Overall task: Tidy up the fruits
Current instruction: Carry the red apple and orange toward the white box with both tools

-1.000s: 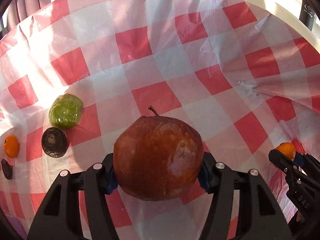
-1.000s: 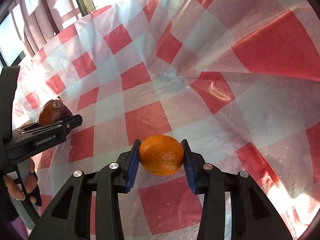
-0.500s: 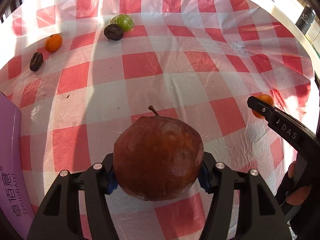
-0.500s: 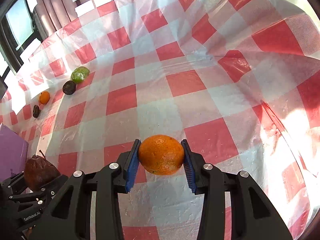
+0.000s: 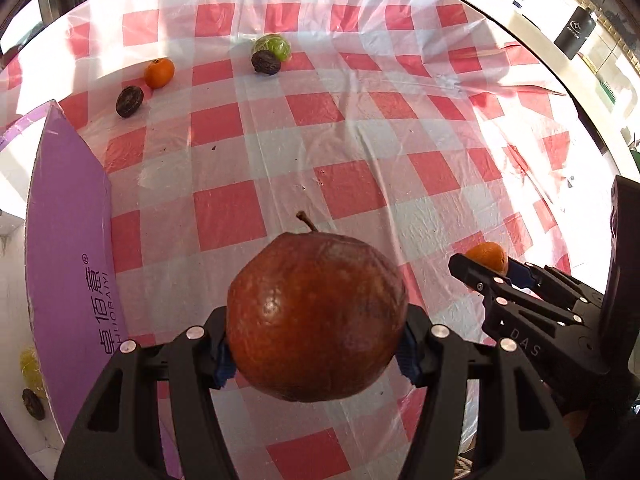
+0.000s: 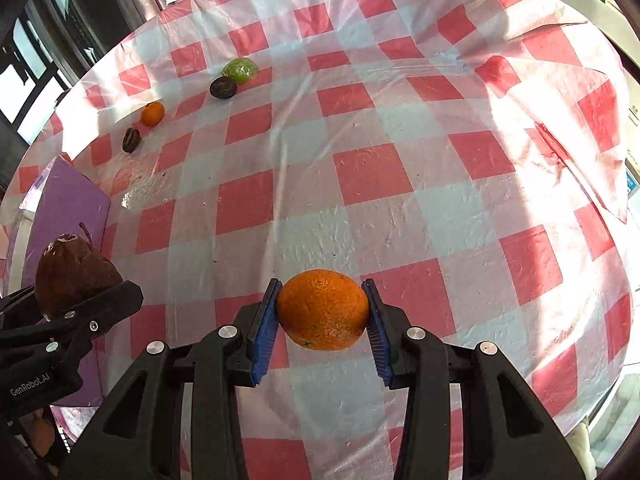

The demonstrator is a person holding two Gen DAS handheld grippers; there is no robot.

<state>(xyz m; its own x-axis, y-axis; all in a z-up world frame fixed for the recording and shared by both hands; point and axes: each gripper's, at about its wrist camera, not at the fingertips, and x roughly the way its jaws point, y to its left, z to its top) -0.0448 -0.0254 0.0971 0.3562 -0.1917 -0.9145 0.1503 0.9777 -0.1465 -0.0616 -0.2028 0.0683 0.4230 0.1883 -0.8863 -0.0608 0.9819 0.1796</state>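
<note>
My left gripper [image 5: 316, 354] is shut on a wrinkled brown-red apple [image 5: 316, 312] with a stem, held above the checked tablecloth; the same apple [image 6: 72, 272] shows at the left edge of the right wrist view. My right gripper [image 6: 322, 330] is shut on an orange [image 6: 323, 309], which also peeks out at the right of the left wrist view as the orange [image 5: 486, 256]. Far across the table lie a small orange fruit [image 5: 159, 73], two dark round fruits [image 5: 129, 101] [image 5: 265, 62] and a green fruit [image 5: 273, 47].
A purple box [image 5: 70, 248] stands open at the left table edge, with a yellow fruit [image 5: 30, 368] and a dark fruit [image 5: 33, 403] inside. The red-and-white tablecloth [image 6: 400, 168] is creased at the right. A black bottle [image 5: 574, 32] stands beyond the table.
Both grippers have pulled back and risen with their fruit still held. The loose fruits now sit far off, and the purple box has come into view at the left.
</note>
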